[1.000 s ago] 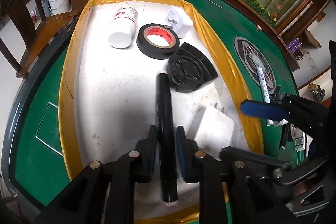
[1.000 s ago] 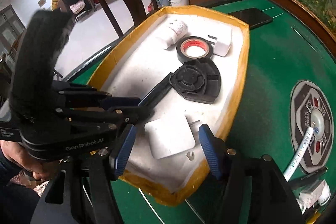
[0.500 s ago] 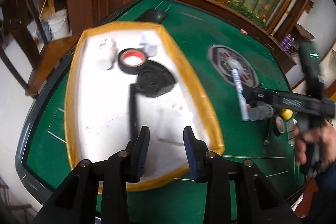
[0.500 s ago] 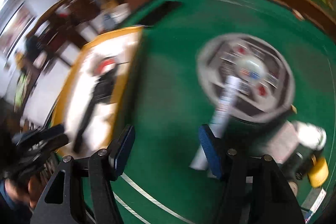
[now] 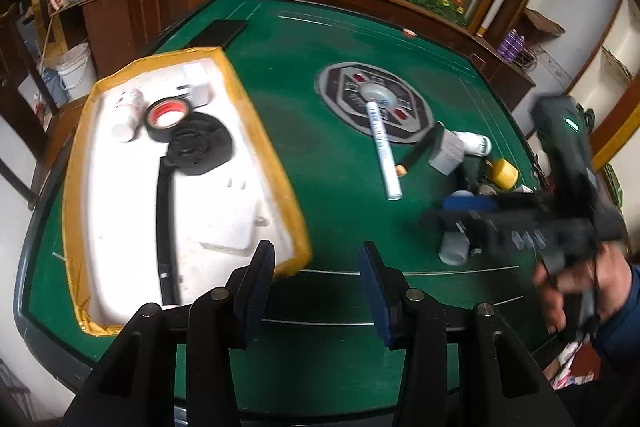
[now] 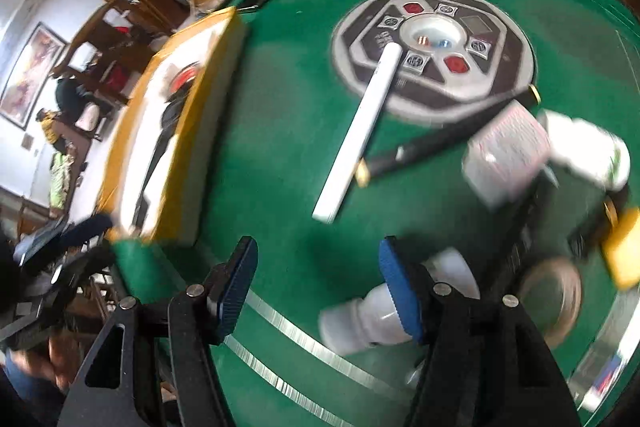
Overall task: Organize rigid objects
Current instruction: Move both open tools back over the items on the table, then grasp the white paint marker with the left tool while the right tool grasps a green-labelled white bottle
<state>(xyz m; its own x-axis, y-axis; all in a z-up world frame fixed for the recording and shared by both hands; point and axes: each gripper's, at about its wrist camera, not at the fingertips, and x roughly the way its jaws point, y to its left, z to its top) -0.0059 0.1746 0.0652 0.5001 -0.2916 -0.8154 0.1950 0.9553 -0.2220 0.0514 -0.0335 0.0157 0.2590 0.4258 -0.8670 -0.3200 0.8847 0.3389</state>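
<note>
No text, brand or number can be read with certainty in either view. The white tube lying from the table's centre panel carries a line of print along its length, too small and blurred to make out. The white bottle at the tray's far end bears a red-and-white label, illegible. The centre panel shows small symbols on its buttons, shapes only, with no characters resolved. The grey box near the table's right edge has faint print on its face, smeared by motion.
</note>
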